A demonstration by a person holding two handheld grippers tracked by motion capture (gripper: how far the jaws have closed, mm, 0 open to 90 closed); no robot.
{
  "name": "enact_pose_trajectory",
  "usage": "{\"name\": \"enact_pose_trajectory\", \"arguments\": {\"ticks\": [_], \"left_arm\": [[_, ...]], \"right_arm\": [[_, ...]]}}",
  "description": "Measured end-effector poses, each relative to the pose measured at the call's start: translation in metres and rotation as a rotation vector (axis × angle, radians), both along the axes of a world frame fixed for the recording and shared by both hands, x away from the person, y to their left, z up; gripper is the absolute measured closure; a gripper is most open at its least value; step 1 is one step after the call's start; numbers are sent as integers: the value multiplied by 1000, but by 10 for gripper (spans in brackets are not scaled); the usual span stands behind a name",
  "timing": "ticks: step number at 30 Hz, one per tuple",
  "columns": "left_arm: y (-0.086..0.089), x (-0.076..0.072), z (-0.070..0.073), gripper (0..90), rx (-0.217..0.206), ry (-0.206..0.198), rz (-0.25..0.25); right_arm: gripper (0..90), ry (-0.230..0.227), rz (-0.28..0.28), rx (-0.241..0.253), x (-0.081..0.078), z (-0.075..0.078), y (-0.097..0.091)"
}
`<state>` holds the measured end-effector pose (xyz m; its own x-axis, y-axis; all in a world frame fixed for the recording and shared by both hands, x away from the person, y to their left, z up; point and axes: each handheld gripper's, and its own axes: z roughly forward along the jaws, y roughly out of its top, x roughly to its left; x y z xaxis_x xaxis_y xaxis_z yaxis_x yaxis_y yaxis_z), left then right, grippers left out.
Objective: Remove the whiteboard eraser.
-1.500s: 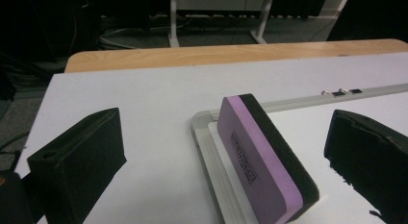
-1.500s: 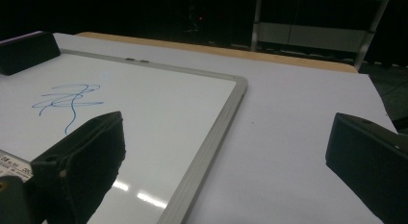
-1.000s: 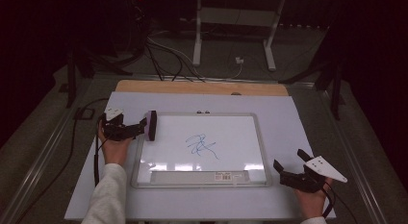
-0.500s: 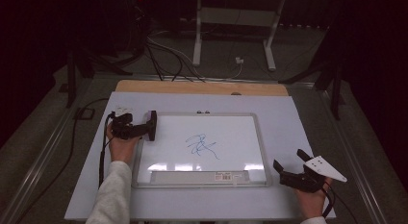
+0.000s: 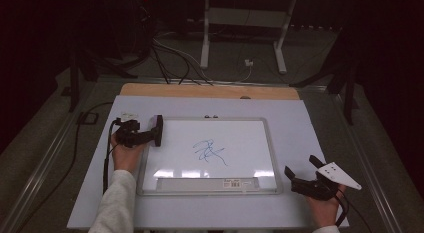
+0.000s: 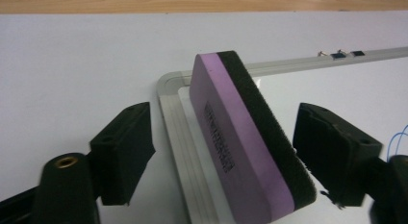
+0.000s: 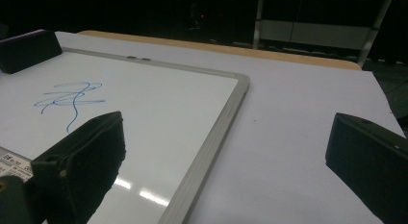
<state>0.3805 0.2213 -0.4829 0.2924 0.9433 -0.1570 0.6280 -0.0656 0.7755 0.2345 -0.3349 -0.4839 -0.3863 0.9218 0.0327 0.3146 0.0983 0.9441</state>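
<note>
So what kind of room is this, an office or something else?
Probably a lab or recording workshop rather than an office. A small whiteboard lies flat on a white table as a set-up test piece, loose cables run over the dark floor behind, and a metal stand rises at the back.

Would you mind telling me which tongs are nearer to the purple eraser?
Left. The left tongs straddle the eraser at the whiteboard's corner, pads not touching; the right tongs rest beyond the board's opposite side.

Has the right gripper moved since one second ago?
No. In the high view the right gripper sits at the same spot beside the lower right corner of the whiteboard, its fingers open.
</note>
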Motion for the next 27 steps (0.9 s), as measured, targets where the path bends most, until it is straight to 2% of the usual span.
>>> {"name": "enact_pose_trajectory", "arguments": {"ticks": [4, 5, 12, 27], "left_arm": [[3, -1, 0, 262, 5, 4, 14], [3, 0, -1, 286, 9, 7, 15], [-2, 1, -4, 309, 19, 21, 4], [-17, 2, -10, 286, -36, 42, -43]], "right_arm": [[7, 0, 0, 0, 0, 0, 0], [8, 1, 0, 1, 0, 0, 0], [8, 4, 4, -3, 0, 0, 1], [8, 3, 3, 9, 0, 0, -1]]}}
